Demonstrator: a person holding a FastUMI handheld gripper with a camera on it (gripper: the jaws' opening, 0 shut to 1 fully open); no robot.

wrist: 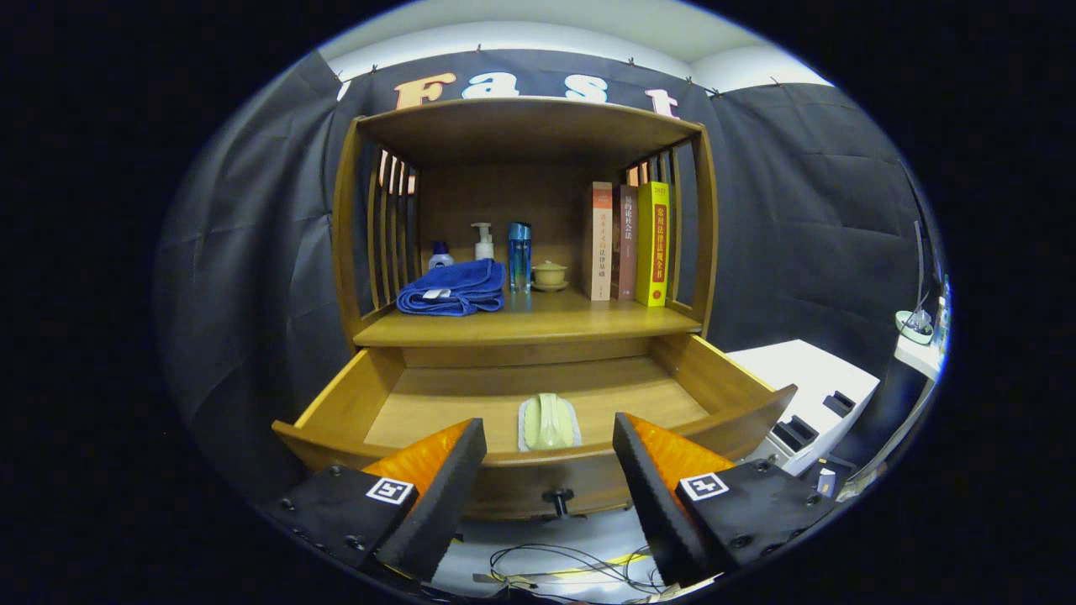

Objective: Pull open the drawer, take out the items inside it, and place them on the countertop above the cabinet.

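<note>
**Drawer open, item waiting**

Your gripper (549, 470) hangs spread wide and empty, just before the drawer (353, 402) front. A pale green packet (548, 422) lies inside near that front. Descend carelessly and a finger may catch the front panel or knob (558, 501). No packet writing is legible.

The wooden drawer (538, 403) stands pulled open — a pale green packet (549, 422) lies flat inside, at 12 o'clock from its knob (557, 501).

Drawer (403, 412) pulled open mid-frame, pouch (549, 422) inside near its front, knob (558, 501) below, spread gripper (549, 445) fingers either side, towel (452, 288), bottles (519, 255), books (629, 244) on countertop (538, 323) above.
</note>
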